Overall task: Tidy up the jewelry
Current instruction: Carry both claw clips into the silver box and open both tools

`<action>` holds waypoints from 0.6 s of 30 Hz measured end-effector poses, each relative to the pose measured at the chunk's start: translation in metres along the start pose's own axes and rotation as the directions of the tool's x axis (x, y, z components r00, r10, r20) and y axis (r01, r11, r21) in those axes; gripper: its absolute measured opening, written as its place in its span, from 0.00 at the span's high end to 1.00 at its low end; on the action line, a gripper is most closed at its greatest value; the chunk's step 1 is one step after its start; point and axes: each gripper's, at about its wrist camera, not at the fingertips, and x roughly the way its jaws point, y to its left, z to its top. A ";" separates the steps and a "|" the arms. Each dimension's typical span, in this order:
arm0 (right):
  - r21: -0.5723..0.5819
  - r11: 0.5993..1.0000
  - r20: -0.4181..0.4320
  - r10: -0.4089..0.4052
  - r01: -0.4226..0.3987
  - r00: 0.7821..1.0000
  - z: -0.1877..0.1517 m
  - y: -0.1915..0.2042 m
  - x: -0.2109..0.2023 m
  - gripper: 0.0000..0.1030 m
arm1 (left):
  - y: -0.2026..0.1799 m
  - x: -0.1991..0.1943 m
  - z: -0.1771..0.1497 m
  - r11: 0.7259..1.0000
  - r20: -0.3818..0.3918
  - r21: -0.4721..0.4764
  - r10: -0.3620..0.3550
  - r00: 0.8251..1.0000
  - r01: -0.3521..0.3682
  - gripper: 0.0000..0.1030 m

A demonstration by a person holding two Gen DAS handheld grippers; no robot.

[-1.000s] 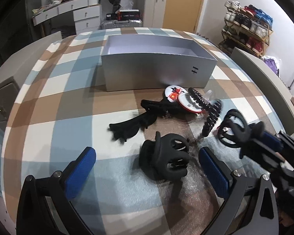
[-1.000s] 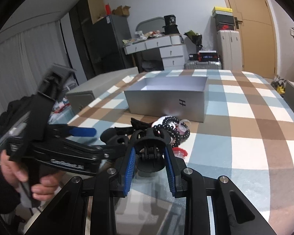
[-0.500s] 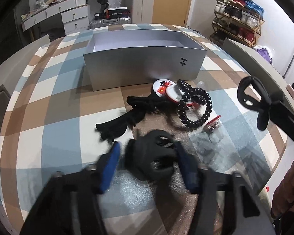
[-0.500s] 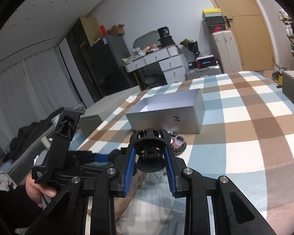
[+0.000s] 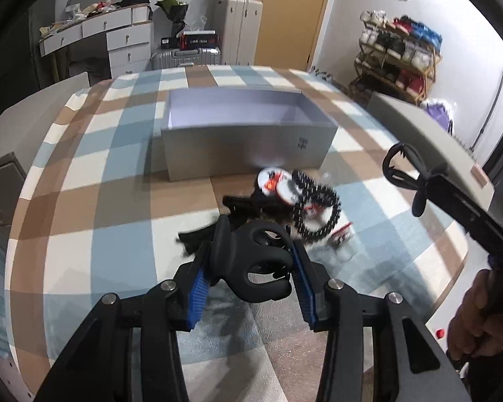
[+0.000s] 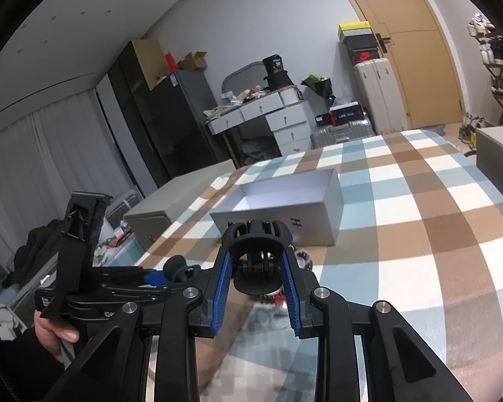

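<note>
A: Jewelry lies in a small pile on the checked tablecloth, just in front of the open grey box.

B: And the tongs?

A: The left gripper is closing on a big black hair claw, held between its blue pads. The right gripper grips a smaller black claw clip.

B: Smaller pieces?

A: A black bead bracelet beside round red-white badges.

Both our grippers are gripping, one in each hand.
Our left gripper points steeply down, its jaws closing on a black hair claw; our right gripper points nearly level, pads clamped on another hair claw between them.
</note>
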 end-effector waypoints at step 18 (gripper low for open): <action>-0.025 0.998 -0.013 0.058 -0.059 0.998 0.084 -0.014 0.066 0.72 | 0.019 0.020 0.098 0.997 0.091 0.062 -0.052 0.995 0.047 0.62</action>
